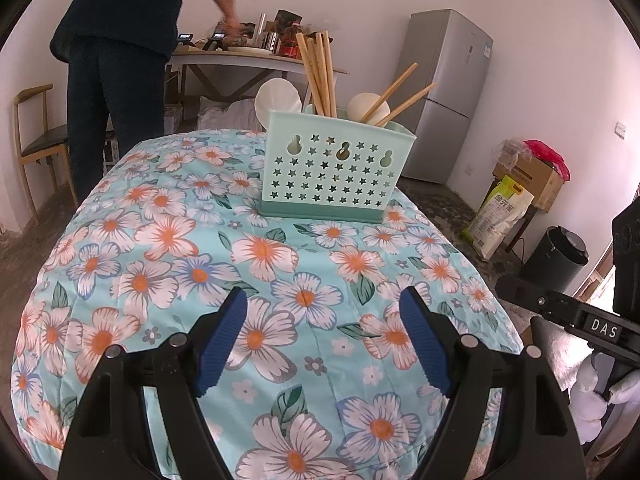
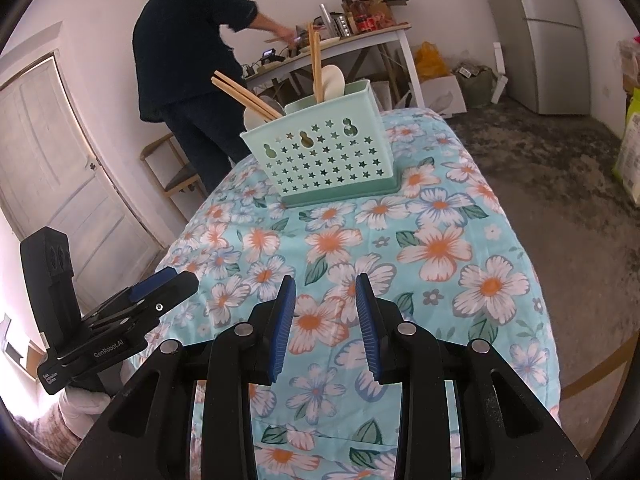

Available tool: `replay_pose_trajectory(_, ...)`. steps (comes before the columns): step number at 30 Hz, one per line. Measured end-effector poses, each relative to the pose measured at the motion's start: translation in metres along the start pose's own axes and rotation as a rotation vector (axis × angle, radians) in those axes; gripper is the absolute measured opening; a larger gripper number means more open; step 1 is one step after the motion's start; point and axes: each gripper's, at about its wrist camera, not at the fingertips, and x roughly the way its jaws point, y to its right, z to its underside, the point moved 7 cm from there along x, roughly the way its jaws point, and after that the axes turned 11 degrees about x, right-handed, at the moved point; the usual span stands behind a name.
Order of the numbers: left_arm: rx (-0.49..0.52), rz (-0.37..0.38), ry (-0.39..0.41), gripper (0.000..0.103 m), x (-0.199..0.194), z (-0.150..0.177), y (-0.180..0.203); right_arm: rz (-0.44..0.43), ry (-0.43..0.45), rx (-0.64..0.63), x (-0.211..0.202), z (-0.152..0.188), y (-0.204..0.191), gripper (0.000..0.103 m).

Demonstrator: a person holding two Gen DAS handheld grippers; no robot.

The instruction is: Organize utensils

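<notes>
We are holding the left gripper (image 1: 322,304) low in the frame of the left wrist view, its blue pads (image 1: 222,340) standing wide apart with nothing between them, only the floral cloth (image 1: 160,240) showing in the gap. We are keeping the right gripper (image 2: 325,292) at the bottom centre of the right wrist view, its jaws standing partly open with a narrower gap, gripping nothing and touching nothing. The mint utensil holder (image 1: 336,168) is sitting upright on the cloth in the upper middle of both views, well apart from both grippers. Wooden chopsticks (image 1: 320,76) and white spoons (image 1: 276,98) are standing in it, some chopsticks leaning to the side. In the upper left of the frames a person (image 1: 116,40) in dark clothes is reaching over a cluttered table (image 1: 256,60).
</notes>
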Motion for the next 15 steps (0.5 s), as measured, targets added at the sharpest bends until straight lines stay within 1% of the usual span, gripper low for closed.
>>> replay_pose_trajectory(11, -0.001, -0.013, -0.001, 0.077, 0.0008, -0.0016, -0.004, 0.001, 0.002, -0.002, -0.0004, -0.0005, 0.0003, 0.031)
replay_pose_trajectory(14, 0.016, -0.009, -0.015, 0.077, 0.0005, -0.0018, -0.0023, 0.003, 0.002, -0.005, -0.0003, -0.0012, 0.0, 0.032)
replay_pose_trajectory(15, 0.025, -0.018, -0.014, 0.077, -0.0003, -0.0026, -0.0022, 0.003, 0.003, -0.006, -0.0004, -0.0013, 0.0002, 0.032)
